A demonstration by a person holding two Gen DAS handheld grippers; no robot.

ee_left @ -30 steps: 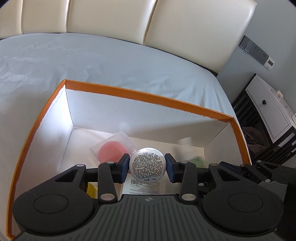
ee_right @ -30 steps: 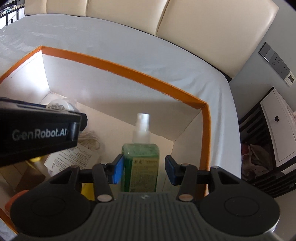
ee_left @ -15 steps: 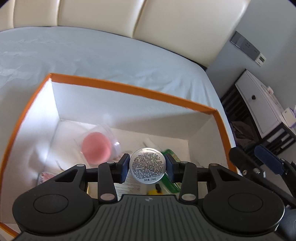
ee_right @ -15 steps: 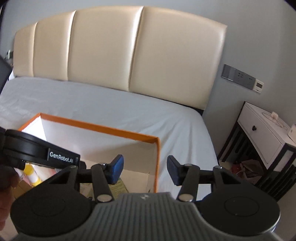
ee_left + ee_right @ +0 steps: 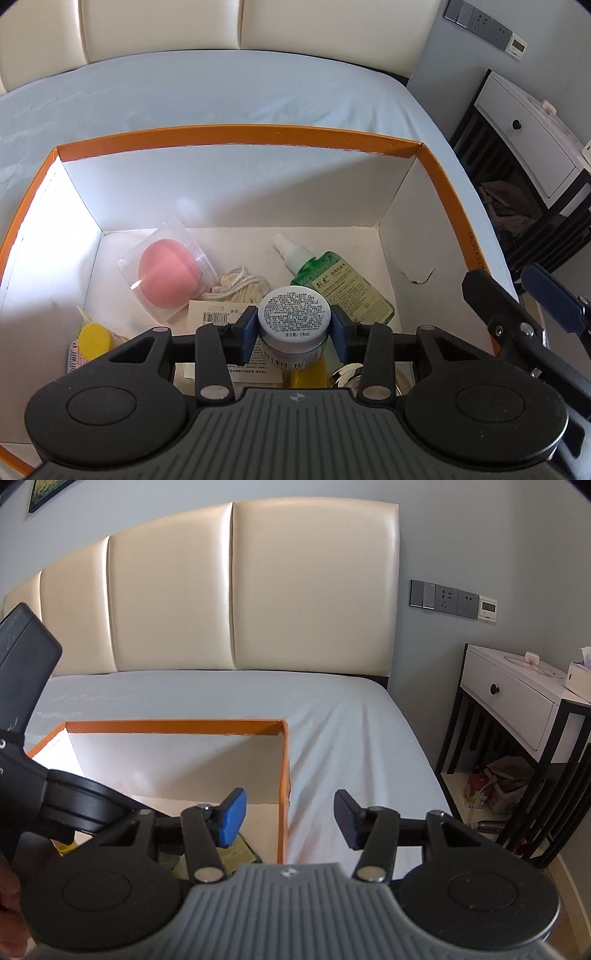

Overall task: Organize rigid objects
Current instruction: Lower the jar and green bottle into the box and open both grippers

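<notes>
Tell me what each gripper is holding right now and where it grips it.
The left gripper clamps the small jar by its sides, near the labelled bottom end. The right gripper is open, holding nothing.

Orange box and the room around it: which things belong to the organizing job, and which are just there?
Job: left gripper holding small jar; orange box; green spray bottle; pink sponge.
Just there: bed; nightstand; headboard.

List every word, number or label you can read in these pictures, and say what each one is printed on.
"14ml": on the small jar held in the left gripper; its fine print is too small.
Green spray bottle: label characters too blurred.
Orange box: rim print unclear.
Right gripper: no text.
</notes>
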